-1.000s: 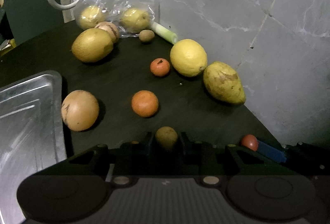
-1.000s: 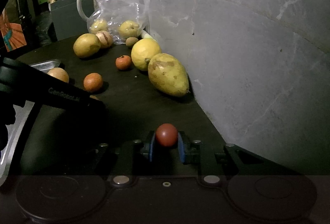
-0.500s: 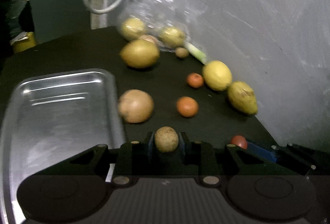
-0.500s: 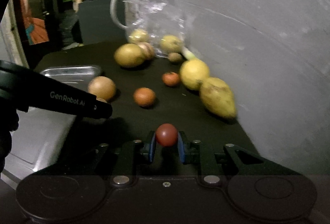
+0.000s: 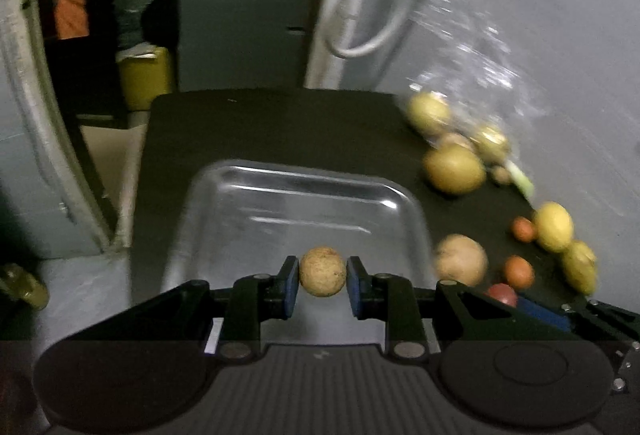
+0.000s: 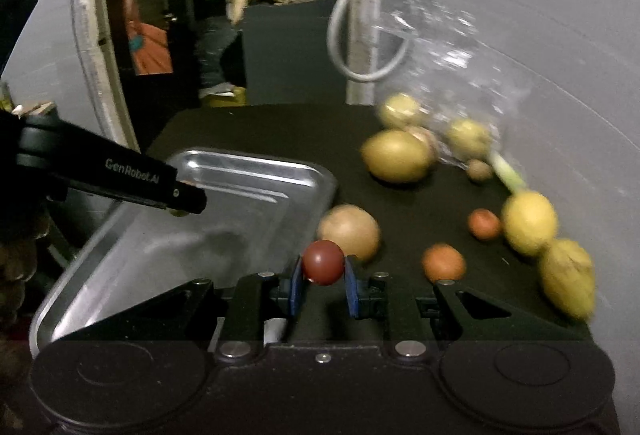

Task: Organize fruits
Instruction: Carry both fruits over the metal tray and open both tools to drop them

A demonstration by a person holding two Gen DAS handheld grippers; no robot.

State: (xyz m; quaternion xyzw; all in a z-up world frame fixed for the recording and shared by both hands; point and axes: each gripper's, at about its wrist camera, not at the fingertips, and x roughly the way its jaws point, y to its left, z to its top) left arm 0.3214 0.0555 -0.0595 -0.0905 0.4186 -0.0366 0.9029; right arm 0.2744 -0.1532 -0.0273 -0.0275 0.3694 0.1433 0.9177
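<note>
My left gripper (image 5: pixel 322 283) is shut on a small round brown fruit (image 5: pixel 322 271), held above the near part of the steel tray (image 5: pixel 280 195). My right gripper (image 6: pixel 323 279) is shut on a small dark red fruit (image 6: pixel 323 261), just right of the tray's (image 6: pixel 256 187) near right rim. The left gripper's finger (image 6: pixel 160 187) reaches over the tray in the right wrist view. The red fruit (image 5: pixel 502 293) also shows at the lower right of the left wrist view. Loose fruit lie on the black table (image 6: pixel 280 131): a tan round fruit (image 6: pixel 350 233), two small oranges (image 6: pixel 443 262), a lemon (image 6: pixel 529 223), a yellow mango (image 6: pixel 568 283).
A clear plastic bag (image 6: pixel 448 47) with yellow fruit leans on the grey wall (image 6: pixel 560 35) at the back right, beside a large yellow-green fruit (image 6: pixel 396 155) and a green stalk (image 6: pixel 508 173). A white cable loop (image 6: pixel 360 35) hangs behind. The table's left edge drops to the floor (image 5: pixel 80 287).
Both grippers have swung left with their fruits. The left one now sits over the tray, the right one beside its rim. The loose fruit has shifted to the right of both views.
</note>
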